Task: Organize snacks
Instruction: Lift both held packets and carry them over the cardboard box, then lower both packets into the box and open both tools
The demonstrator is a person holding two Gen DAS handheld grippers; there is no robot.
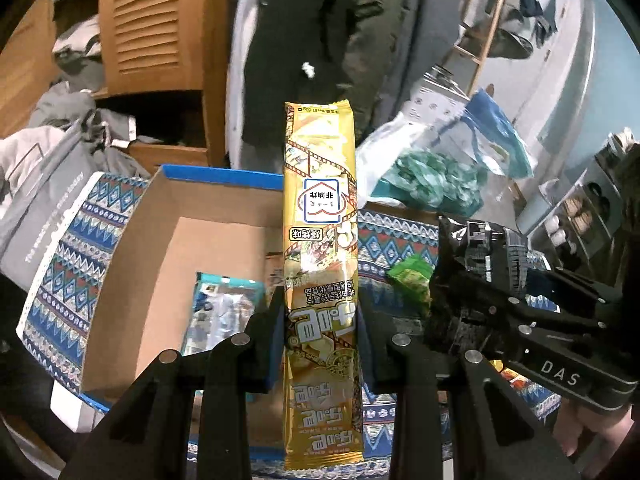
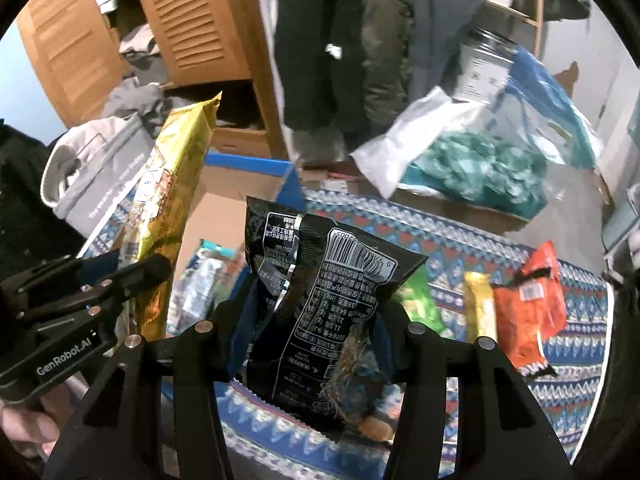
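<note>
Your left hand-held gripper (image 1: pixel 320 344) pinches a long yellow packet (image 1: pixel 320 248) upright over the cardboard box (image 1: pixel 132 264), which already holds a pale blue packet (image 1: pixel 218 312). Your right hand-held gripper (image 2: pixel 312 320) pinches a black bag (image 2: pixel 320 292) just beside the box, above the patterned worktop (image 2: pixel 520 248), where green (image 2: pixel 420 304), yellow (image 2: pixel 480 312) and orange packets (image 2: pixel 528 308) lie.

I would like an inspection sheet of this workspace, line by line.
Surface: patterned blue cloth.
Job's things: cardboard box with packets inside; green, yellow and orange snacks on the cloth.
Clutter: plastic bags, grey bag.
Grippers: left gripper shut on yellow packet; right gripper shut on black packet.
Cables: nothing seen.
Surroundings: louvred wooden cabinet, hanging clothes.
</note>
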